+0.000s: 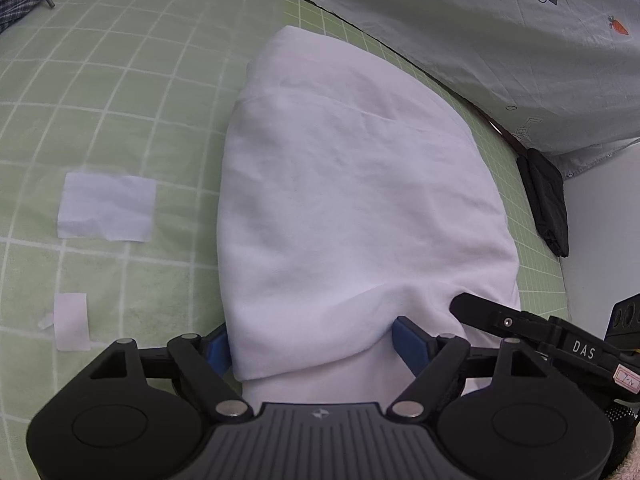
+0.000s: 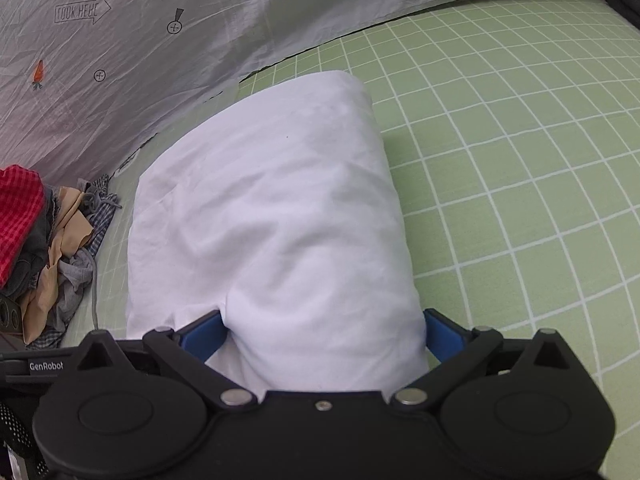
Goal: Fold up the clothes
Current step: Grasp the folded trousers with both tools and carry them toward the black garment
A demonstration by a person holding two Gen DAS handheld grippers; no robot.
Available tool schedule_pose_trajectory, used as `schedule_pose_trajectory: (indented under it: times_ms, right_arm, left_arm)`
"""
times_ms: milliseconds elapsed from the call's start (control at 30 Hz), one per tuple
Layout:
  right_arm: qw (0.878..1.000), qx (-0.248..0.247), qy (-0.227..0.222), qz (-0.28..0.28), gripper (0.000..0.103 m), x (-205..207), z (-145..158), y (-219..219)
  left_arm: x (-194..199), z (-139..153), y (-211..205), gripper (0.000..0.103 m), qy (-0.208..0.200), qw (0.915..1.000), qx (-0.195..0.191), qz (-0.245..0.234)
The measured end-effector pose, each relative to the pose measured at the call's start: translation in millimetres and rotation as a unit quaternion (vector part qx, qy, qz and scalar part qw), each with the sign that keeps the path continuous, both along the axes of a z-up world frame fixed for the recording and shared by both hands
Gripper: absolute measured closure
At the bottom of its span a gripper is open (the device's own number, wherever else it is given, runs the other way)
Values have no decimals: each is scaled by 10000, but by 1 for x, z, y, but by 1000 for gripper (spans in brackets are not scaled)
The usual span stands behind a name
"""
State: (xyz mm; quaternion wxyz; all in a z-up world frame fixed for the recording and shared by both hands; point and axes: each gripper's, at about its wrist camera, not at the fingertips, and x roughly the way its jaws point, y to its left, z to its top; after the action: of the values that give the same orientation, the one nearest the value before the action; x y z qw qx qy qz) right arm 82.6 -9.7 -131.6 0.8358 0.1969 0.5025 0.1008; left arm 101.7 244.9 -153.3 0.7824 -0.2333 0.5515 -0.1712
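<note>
— Fabric fills the space between my left gripper [image 1: 316, 344] fingers. It is the white folded garment [image 1: 352, 200], and its near end lies between the two blue pads [image 1: 410, 344]. The jaws stand wide. I cannot tell if the pads press on the cloth or only stand beside it.

— And the right side?

— Almost the same. My right gripper [image 2: 324, 336] also has its jaws wide, with the near end of the same white garment [image 2: 272, 208] bunched up between the blue pads [image 2: 202, 336]. Here too I cannot tell if it is a real grip. In the left wrist view, one black finger of the right gripper lies on the cloth near the right edge of the picture.

— Where is the garment lying?

— On the green checked sheet [image 2: 500, 160], stretching away from both grippers. On its left I see two white paper pieces [image 1: 106, 206] on the sheet. Farther on that side there is a pile of mixed clothes [image 2: 48, 248] with a red checked piece on top. A small dark cloth [image 1: 546, 204] lies at the right edge of the sheet. Behind everything hangs a grey sheet with carrot prints [image 2: 120, 60].
</note>
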Motion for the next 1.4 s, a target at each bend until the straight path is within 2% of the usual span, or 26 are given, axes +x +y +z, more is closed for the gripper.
schedule_pose_trajectory:
  times_ms: [200, 267, 333, 433, 500, 767, 967, 1200, 1400]
  right_arm:
    - [9982, 547, 237, 27, 0, 12, -12, -5]
    - [9979, 631, 165, 50, 7, 10, -12, -6]
    - [9983, 570, 17, 103, 26, 2, -7, -6]
    - [9964, 828, -196, -45, 48, -11, 1, -13]
    - [9947, 971, -298, -159, 51, -19, 6, -17]
    - [9934, 822, -613, -523, 52, -67, 31, -34]
    - [9886, 853, -730, -1006, 52, -102, 37, -73]
    - [9820, 948, -902, -1364, 52, -121, 41, -143]
    - [9829, 827, -1027, -1287, 52, -124, 52, -241]
  left_arm:
    - [-2, -4, 4, 25, 63, 9994, -301, 166]
    - [-5, -1, 2, 34, 16, 9997, -214, 147]
    - [-9, 4, -1, 46, -82, 9996, -217, 132]
    - [-13, 13, -8, 52, -237, 9993, -258, 88]
    - [-14, 21, -17, 55, -340, 9993, -181, -10]
    - [-33, 38, -53, 55, -534, 9969, -329, -473]
    - [-44, 50, -101, 55, -729, 9925, -256, -946]
    - [-52, 60, -170, 55, -866, 9881, -170, -1259]
    - [-58, 68, -274, 55, -960, 9867, -165, -1298]
